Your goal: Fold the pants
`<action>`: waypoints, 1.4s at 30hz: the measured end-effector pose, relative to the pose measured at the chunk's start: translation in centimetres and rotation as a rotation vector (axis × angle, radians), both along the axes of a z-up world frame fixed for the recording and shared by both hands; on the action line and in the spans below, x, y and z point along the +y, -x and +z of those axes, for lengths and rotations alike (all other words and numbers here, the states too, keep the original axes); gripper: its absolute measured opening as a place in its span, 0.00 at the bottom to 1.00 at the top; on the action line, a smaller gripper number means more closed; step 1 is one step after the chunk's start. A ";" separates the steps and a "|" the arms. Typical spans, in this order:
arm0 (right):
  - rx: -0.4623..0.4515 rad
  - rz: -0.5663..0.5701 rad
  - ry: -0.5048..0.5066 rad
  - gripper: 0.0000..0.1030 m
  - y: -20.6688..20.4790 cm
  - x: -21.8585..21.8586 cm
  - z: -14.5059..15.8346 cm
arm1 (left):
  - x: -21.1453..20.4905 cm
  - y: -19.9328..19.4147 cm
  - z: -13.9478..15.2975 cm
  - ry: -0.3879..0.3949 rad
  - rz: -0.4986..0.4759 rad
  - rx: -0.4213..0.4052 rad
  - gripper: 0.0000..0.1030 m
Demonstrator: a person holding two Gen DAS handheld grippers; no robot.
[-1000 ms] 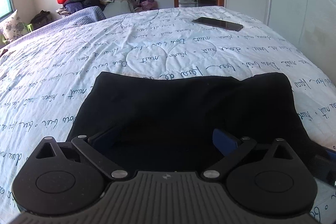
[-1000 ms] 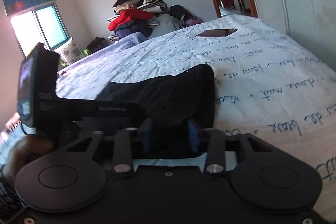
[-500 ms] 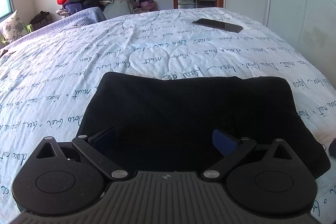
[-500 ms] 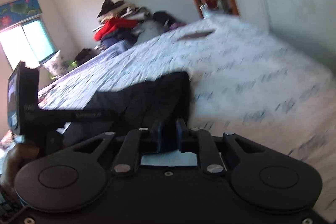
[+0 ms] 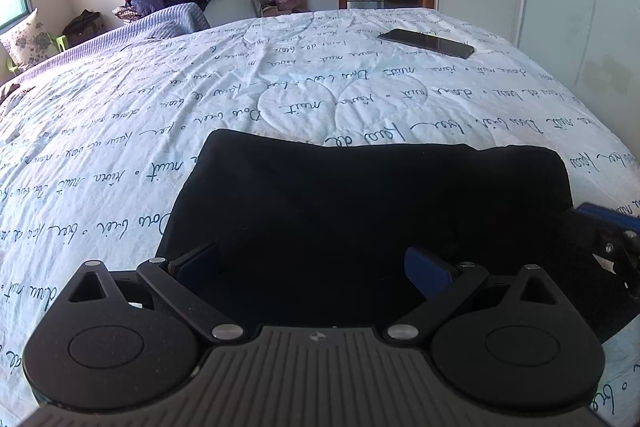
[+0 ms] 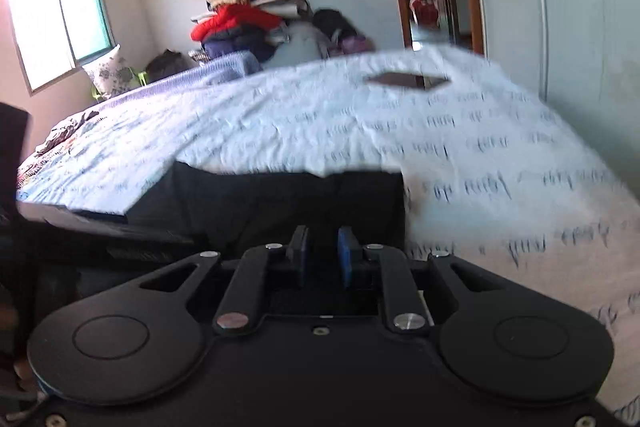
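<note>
Pants (image 5: 360, 203), black soft fabric, lie folded into a compact rectangle on the white quilted bedspread with blue script print (image 5: 120, 131). Left gripper (image 5: 312, 261): jaws spread wide over the near edge of the fabric, gripping nothing. Right gripper (image 6: 323, 255): blue-padded jaws nearly closed at the near right corner of the pants; whether cloth is pinched between them cannot be determined. A dark flat phone (image 5: 426, 43) rests far up the bedspread, well apart.
</note>
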State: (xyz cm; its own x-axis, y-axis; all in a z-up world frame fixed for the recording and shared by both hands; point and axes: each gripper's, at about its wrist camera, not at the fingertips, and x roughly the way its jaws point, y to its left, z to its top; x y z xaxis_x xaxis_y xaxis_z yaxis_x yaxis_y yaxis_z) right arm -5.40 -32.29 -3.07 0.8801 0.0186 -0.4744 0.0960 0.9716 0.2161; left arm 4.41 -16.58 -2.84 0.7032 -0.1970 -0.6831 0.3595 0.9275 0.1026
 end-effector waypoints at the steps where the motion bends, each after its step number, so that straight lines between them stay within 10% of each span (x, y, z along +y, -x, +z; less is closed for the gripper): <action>1: 0.007 0.008 0.006 0.16 -0.4 0.2 0.0 | -0.1 -0.1 0.0 0.000 0.001 0.003 0.97; 20: 0.064 0.004 0.073 0.22 -2.4 2.2 0.2 | 0.6 -0.3 0.4 -0.002 -0.010 0.029 0.97; 26: 0.135 0.039 0.204 0.49 -5.7 3.5 -0.6 | 3.9 0.7 1.8 -0.038 -0.021 0.012 0.98; 34: 0.016 0.196 0.124 0.35 -8.6 6.8 3.6 | 9.4 2.0 1.7 -0.019 -0.015 0.074 0.98; 42: 0.199 0.403 0.213 0.28 -20.4 14.0 -0.7 | 10.4 1.7 0.3 0.018 -0.010 0.116 0.99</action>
State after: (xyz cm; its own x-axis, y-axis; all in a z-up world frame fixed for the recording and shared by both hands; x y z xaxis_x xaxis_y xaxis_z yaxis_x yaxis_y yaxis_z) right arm 14.98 -18.29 -3.75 0.7150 0.2231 -0.6626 -0.2768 0.9606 0.0248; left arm 2.75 -6.19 -2.56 0.6180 -0.2165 -0.7558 0.3767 0.9253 0.0429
